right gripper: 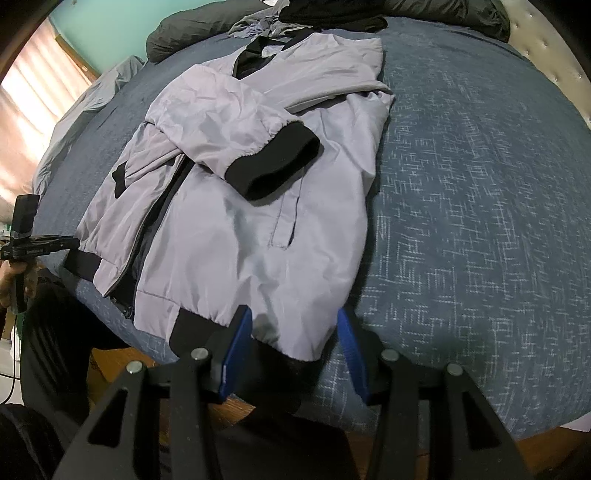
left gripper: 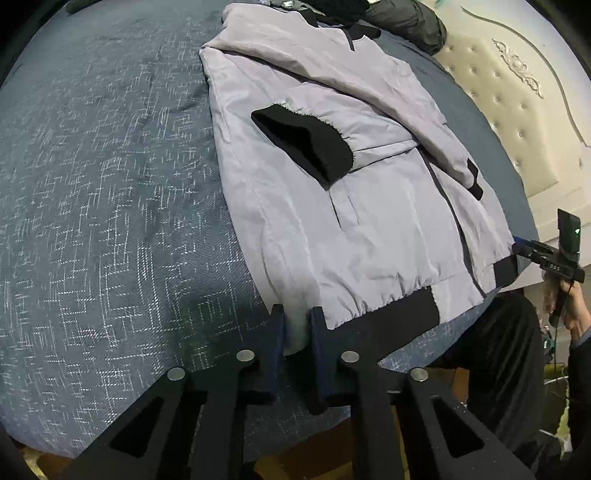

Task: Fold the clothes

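Our left tongs (left gripper: 297, 328) stand nearly closed, their dark blue fingers (left gripper: 276, 332) pinching a corner of the pale lilac nylon jacket (left gripper: 332, 229) at its hem, where the fabric bunches between the two pads at the near edge of the bed. Our right tongs (right gripper: 293, 332) stand wide apart, the bright blue fingers (right gripper: 236, 347) straddling the other corner of the hem; fabric lies between them, yet the pads do not press it, and we cannot tell whether either pad touches the cloth.

The jacket lies flat and front-up on the dark blue bed cover with white flecked pattern (left gripper: 110, 221), its black ribbed hem band (left gripper: 391, 314) along the near edge of the bed and its collar toward the far edge. One sleeve is folded across the chest, its black ribbed cuff (left gripper: 306, 144) resting over the front panel just above a slit pocket. The second sleeve lies down the other side, its black cuff near the zip, which is open toward the hem.

In each wrist view we see the opposite handheld device at the side of the frame, gripped by a hand (left gripper: 565, 299) at the bed's near edge. Dark trousers on the person's legs (left gripper: 495, 354) show below that edge. At the far edge lies a heap of dark clothing (right gripper: 207, 26). A cream tufted headboard with carved trim (left gripper: 517, 103) rises along one side of the bed.
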